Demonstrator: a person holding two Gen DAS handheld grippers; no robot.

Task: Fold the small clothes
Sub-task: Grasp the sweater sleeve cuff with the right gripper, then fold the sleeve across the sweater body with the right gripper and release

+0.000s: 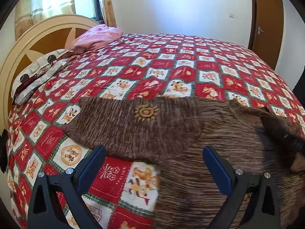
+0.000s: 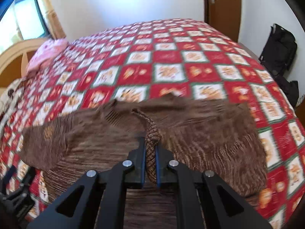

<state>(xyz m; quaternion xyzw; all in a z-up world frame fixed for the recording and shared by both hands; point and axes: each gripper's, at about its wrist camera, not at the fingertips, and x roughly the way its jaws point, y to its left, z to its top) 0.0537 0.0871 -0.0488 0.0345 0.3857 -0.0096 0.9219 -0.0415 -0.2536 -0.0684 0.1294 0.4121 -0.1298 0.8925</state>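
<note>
One brown ribbed knit garment (image 1: 171, 129), stitched with a small golden sun motif (image 1: 146, 111), lies spread across the near part of the bed, on top of a red-and-white checked quilt printed with cartoon animals (image 1: 171, 61). A bunched, rope-like fold of the brown knit (image 2: 151, 152) is pinched between the blue-padded fingers of the right gripper (image 2: 150, 148), which are closed almost completely on it; this view is blurred. The left gripper (image 1: 154, 164) hovers over the garment's near edge with its fingers spread wide and nothing between them, one finger above the quilt and the other above the knit. Further off, a pink pillow (image 1: 97, 36) and a patterned grey-and-brown pillow (image 1: 38, 74) rest against the cream wooden headboard (image 1: 43, 32). A brown door (image 1: 266, 19) stands in the white wall beyond the bed, and a black bag (image 2: 280, 47) sits at the bedside.
</note>
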